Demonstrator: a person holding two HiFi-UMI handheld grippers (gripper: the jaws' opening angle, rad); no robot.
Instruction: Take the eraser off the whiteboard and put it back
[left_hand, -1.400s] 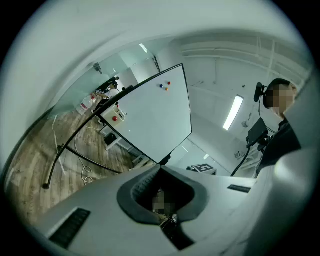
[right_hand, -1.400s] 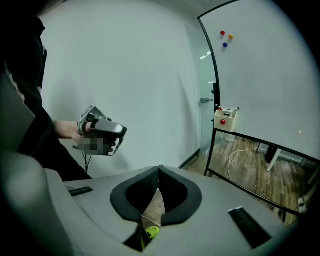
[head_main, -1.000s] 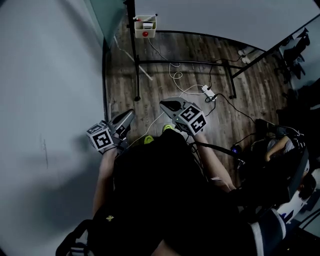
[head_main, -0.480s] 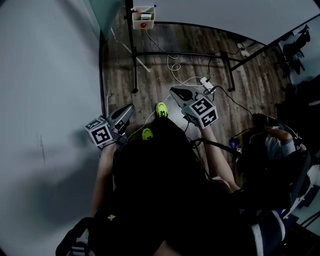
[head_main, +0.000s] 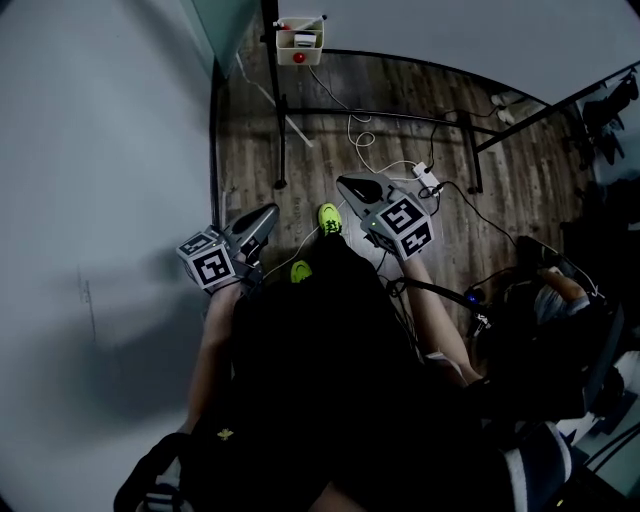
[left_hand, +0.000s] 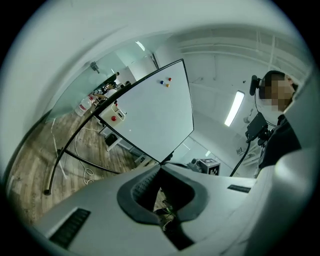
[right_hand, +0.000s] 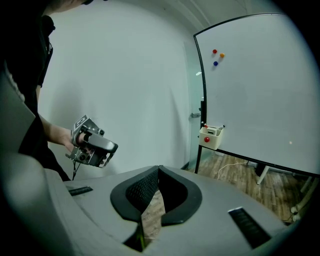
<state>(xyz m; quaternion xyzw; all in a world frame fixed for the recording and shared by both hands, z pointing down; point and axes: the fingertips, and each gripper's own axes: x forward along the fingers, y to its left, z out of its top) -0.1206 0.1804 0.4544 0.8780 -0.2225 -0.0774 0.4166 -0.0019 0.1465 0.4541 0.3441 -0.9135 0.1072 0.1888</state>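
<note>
Left gripper (head_main: 268, 214): fingers pressed together, empty. Right gripper (head_main: 347, 186): same, edged farther toward the whiteboard (right_hand: 260, 90) than 1 second ago. Eraser: I cannot make it out; probably in far box (head_main: 300, 38). Approach only.

Seen from the head, the whiteboard (head_main: 470, 30) stands at 1 o'clock, with a small box (head_main: 300, 37) hung at its lower corner at 12. The wall (head_main: 100, 200) fills 9 o'clock. On the floor (head_main: 500, 210), a power strip (head_main: 425, 180) lies at 2, just right of the right tool (head_main: 350, 188). The left tool (head_main: 262, 222) is at 10, near the wall. Three magnets (right_hand: 216, 55) sit high on the board.
</note>
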